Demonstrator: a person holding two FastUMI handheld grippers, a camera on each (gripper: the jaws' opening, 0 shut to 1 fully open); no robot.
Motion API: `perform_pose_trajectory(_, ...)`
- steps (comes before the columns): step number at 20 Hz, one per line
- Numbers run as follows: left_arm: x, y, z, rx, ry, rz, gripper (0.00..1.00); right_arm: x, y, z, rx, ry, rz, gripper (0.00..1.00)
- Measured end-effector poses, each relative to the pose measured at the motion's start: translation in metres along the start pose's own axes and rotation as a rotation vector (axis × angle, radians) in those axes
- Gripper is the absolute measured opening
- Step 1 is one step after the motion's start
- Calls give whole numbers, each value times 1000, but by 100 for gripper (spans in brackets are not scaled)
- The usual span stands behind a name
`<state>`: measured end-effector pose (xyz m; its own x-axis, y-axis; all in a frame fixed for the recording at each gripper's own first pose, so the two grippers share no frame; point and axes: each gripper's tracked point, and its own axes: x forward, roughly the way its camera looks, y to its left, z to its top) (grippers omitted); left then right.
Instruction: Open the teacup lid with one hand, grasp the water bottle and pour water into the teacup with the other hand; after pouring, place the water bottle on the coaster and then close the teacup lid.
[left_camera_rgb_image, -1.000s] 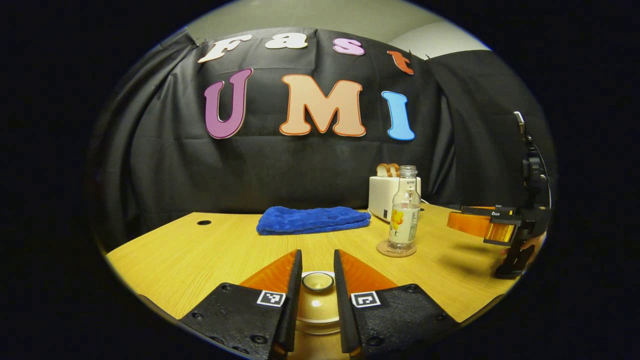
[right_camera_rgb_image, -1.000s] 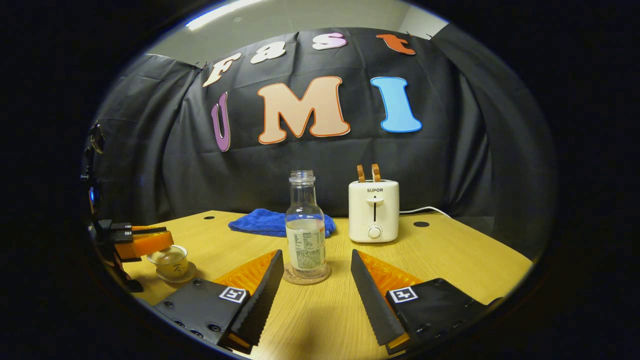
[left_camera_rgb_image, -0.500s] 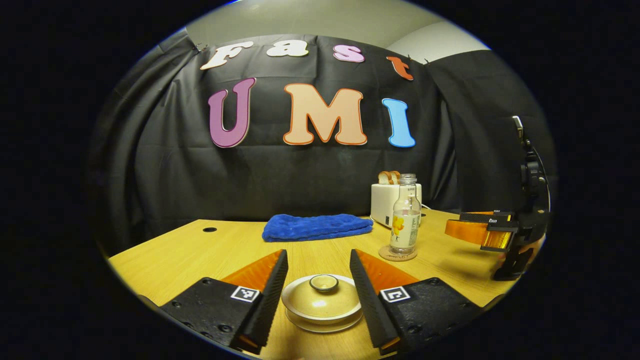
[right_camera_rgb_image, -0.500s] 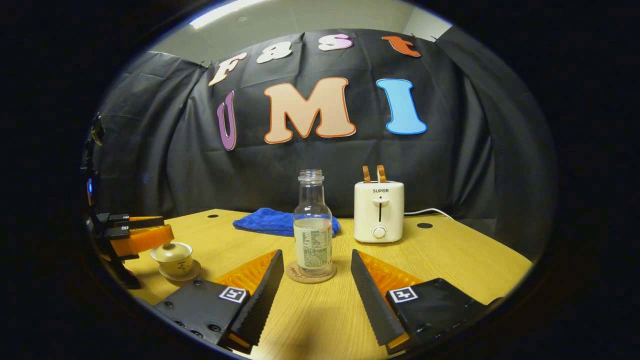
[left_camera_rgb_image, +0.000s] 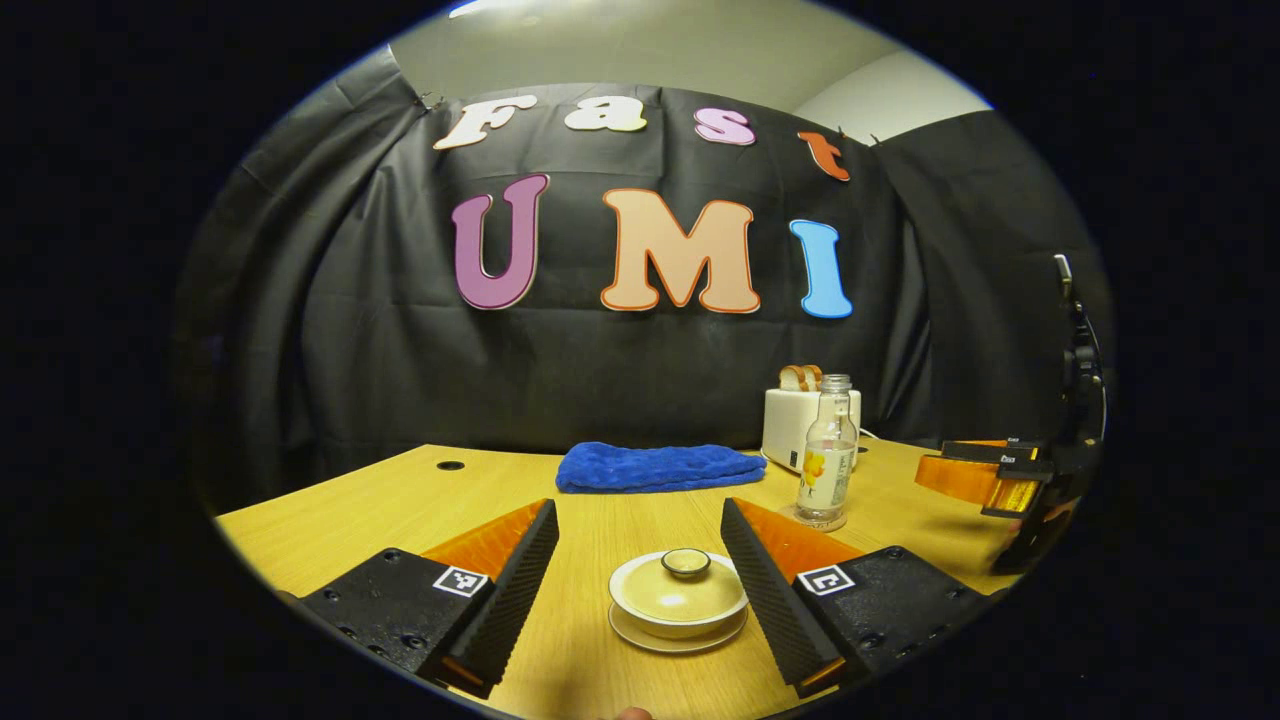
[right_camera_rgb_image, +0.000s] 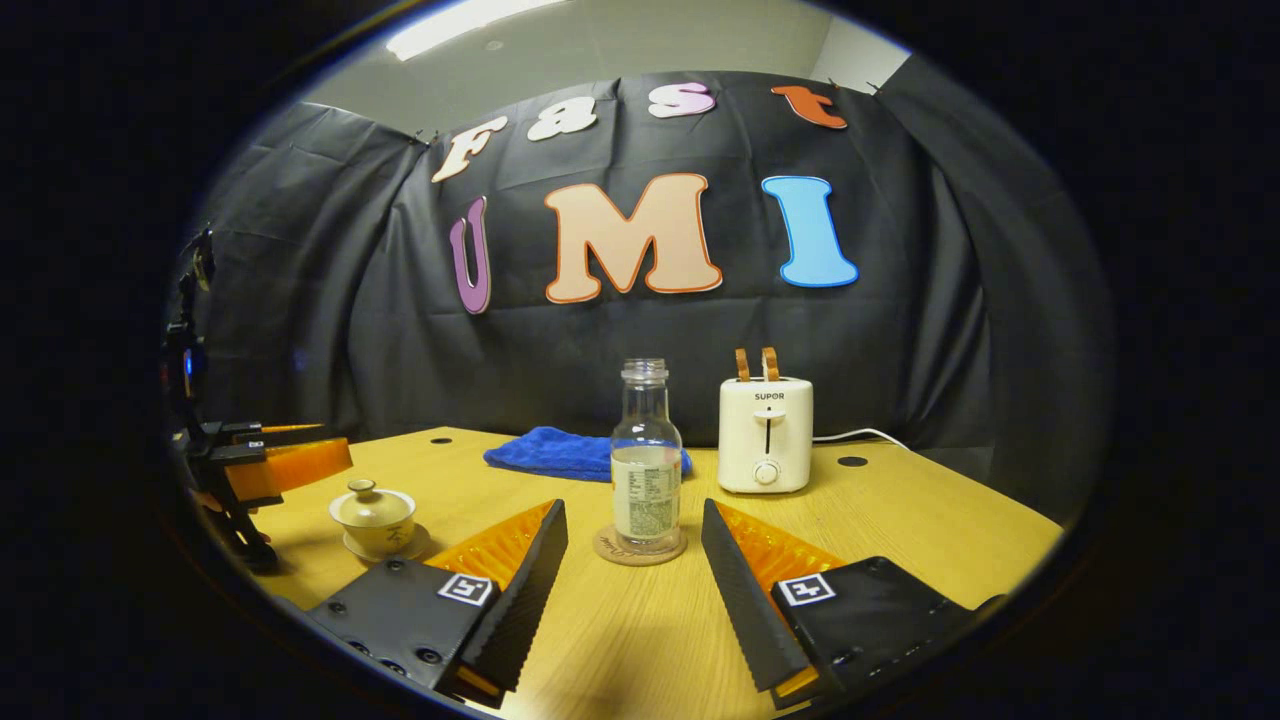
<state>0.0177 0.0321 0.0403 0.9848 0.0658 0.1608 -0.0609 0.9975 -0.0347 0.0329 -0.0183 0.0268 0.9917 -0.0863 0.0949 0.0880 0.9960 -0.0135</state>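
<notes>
Wooden table (right_camera_rgb_image: 900, 530) carries the lidded teacup (left_camera_rgb_image: 679, 598) and the water bottle (right_camera_rgb_image: 646, 470) on its coaster (right_camera_rgb_image: 640, 549); left gripper (left_camera_rgb_image: 640, 590) and right gripper (right_camera_rgb_image: 634, 590) both spread, task apparently done

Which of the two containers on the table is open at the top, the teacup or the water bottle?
The water bottle, standing on its coaster: its neck has no cap. The teacup has its lid on.

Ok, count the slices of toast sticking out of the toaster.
2. Both toast slices stand side by side in the white toaster's slots at the back of the table: one on the left, one on the right.
</notes>
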Motion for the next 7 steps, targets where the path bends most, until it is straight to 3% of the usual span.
perform_pose_trajectory(7,-18,16,-3,3,6,47,96,-23,4,4,-9,-29,-6,87)
